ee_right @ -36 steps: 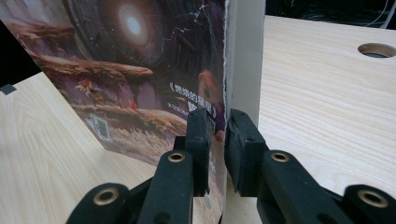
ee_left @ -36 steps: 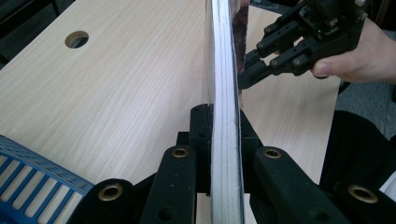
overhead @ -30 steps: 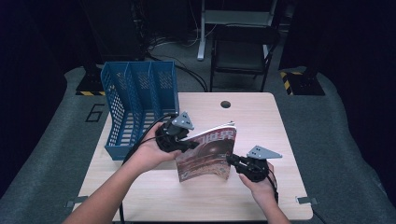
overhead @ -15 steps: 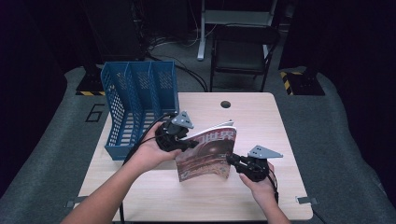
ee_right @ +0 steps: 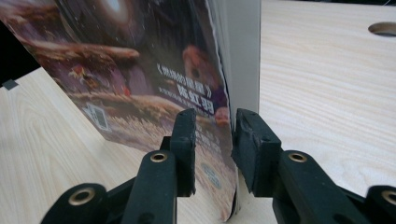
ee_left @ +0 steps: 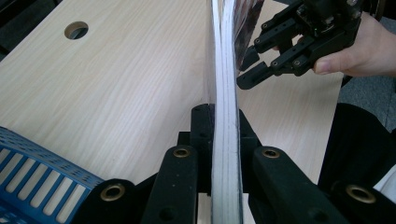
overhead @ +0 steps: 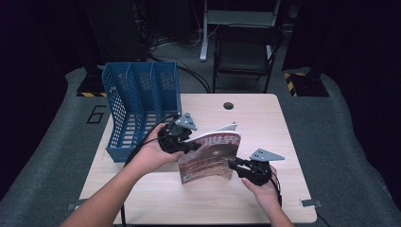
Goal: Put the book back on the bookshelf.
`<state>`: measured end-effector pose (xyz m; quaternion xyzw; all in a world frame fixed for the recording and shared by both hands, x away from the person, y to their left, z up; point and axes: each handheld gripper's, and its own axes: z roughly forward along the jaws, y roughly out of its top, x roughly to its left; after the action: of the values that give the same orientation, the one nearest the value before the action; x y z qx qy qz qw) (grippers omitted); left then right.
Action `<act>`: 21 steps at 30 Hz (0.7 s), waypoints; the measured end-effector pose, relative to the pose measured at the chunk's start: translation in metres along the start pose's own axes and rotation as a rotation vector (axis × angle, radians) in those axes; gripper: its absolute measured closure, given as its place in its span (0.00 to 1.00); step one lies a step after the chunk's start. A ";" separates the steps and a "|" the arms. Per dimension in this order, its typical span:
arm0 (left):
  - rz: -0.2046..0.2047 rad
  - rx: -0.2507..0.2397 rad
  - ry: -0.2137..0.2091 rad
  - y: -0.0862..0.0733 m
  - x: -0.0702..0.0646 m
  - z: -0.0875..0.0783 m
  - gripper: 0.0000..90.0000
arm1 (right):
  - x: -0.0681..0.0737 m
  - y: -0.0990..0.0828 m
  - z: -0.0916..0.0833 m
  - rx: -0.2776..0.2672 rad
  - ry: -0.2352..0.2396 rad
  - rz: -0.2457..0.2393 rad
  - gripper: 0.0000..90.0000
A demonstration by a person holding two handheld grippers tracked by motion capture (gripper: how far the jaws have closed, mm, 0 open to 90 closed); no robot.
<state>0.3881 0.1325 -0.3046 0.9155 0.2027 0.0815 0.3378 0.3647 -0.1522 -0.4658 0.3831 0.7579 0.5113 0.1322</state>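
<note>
On one table (overhead: 283,123): one magazine (overhead: 210,158) clamped by left hand-held gripper (overhead: 191,145), right hand-held gripper (overhead: 232,164) just loosening around it.

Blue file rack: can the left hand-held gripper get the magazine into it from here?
Probably yes. The left hand-held gripper is shut on the magazine, and the blue file rack stands just beside it, slots open on top. The right hand-held gripper, jaws just opening, straddles the magazine's lower corner and should withdraw first.
</note>
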 end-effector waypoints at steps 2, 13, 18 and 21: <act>0.003 0.005 0.004 0.001 0.000 0.000 0.93 | 0.000 -0.001 0.001 0.011 0.002 -0.003 0.78; 0.009 0.024 0.020 0.004 -0.001 0.001 0.93 | -0.001 -0.001 0.000 0.006 -0.001 0.001 0.80; -0.002 0.019 0.020 0.004 0.001 0.001 0.93 | -0.001 -0.001 -0.001 0.005 -0.005 0.018 0.78; 0.002 0.021 0.023 0.006 0.002 0.001 0.93 | -0.003 -0.001 -0.001 0.006 0.004 0.033 0.75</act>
<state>0.3919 0.1285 -0.3018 0.9182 0.2066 0.0902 0.3257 0.3656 -0.1548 -0.4670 0.3947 0.7533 0.5120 0.1211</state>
